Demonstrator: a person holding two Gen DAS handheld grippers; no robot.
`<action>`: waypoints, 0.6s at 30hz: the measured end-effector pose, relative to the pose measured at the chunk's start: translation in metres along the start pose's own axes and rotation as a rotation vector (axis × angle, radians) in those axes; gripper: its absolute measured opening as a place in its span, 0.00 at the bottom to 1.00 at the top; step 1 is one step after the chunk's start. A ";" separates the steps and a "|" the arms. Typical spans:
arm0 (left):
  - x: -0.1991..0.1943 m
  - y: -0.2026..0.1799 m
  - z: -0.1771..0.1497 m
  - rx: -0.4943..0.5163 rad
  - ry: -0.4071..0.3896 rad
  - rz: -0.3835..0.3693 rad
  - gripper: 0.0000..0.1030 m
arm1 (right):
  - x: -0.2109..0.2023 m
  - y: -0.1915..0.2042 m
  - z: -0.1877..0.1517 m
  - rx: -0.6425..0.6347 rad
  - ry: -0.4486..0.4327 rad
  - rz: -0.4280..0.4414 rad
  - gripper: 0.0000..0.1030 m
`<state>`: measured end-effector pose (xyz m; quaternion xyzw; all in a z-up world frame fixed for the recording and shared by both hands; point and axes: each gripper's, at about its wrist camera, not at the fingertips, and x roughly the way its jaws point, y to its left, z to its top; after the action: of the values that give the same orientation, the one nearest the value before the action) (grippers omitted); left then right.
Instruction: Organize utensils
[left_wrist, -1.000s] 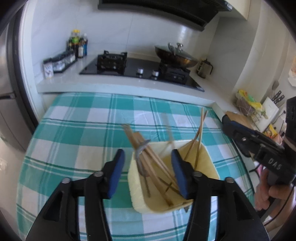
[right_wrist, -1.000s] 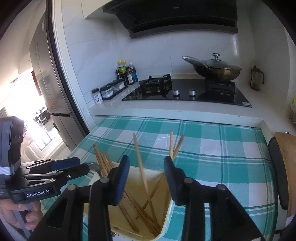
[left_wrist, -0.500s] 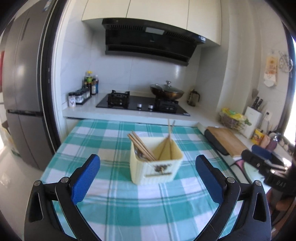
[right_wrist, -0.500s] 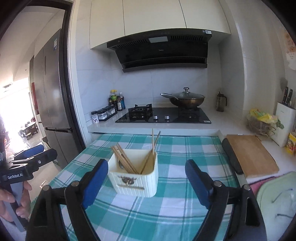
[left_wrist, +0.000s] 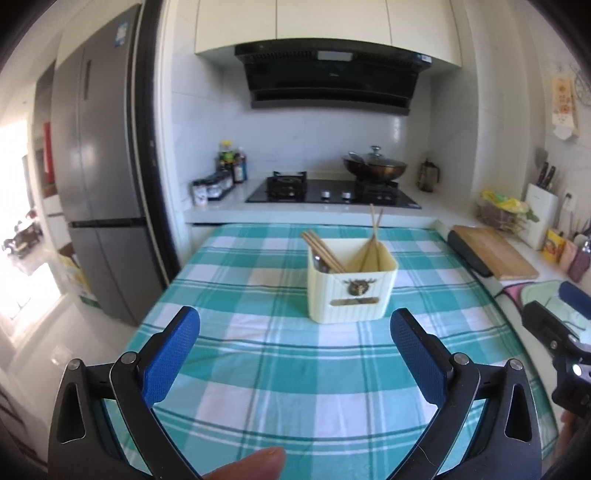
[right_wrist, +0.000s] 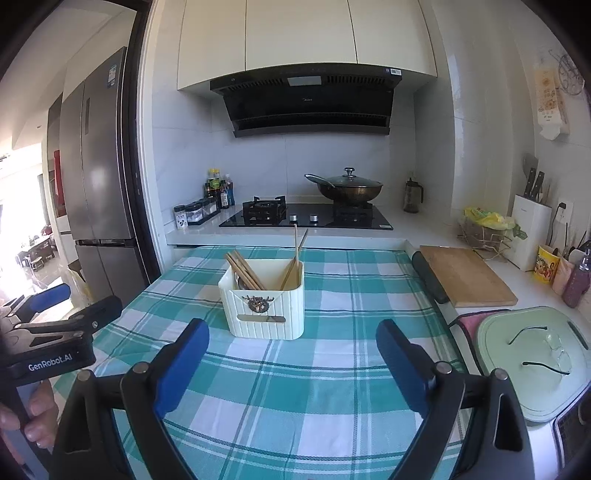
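the main risk from here, as i am judging it, is tipping: the cream holder (left_wrist: 352, 286) is standing alone in the middle of the bench (left_wrist: 258, 369) on a loose checked cloth (right_wrist: 332, 406), and its chopsticks (left_wrist: 323, 251) are leaning out well above the rim, so a careless reach back in could be catching a stick, levering the holder over and scattering everything, or dragging the cloth under it. inside, a bundle of wooden chopsticks is slanting towards the left corner with a dark metal utensil tucked beside it, while two more sticks are standing nearly upright at the right side. the left gripper (left_wrist: 295, 354) is sitting well apart from the holder, its jaws spread as wide as they go and holding nothing. the right gripper (right_wrist: 291, 354) is likewise clear of it, its jaws having just been opening, nothing between them.
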<state>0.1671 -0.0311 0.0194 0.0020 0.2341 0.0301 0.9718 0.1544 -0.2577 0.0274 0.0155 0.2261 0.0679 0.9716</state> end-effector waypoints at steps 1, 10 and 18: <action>-0.004 0.001 0.000 0.002 0.001 0.005 1.00 | -0.003 0.002 0.001 -0.008 -0.001 -0.004 0.93; -0.018 0.000 0.001 0.027 0.039 -0.005 1.00 | -0.026 0.018 0.005 -0.048 -0.033 0.011 1.00; -0.023 0.002 0.000 0.024 0.046 -0.020 1.00 | -0.030 0.022 0.003 -0.060 -0.023 0.020 1.00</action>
<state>0.1469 -0.0304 0.0302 0.0105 0.2569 0.0174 0.9662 0.1267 -0.2402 0.0447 -0.0107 0.2126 0.0840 0.9735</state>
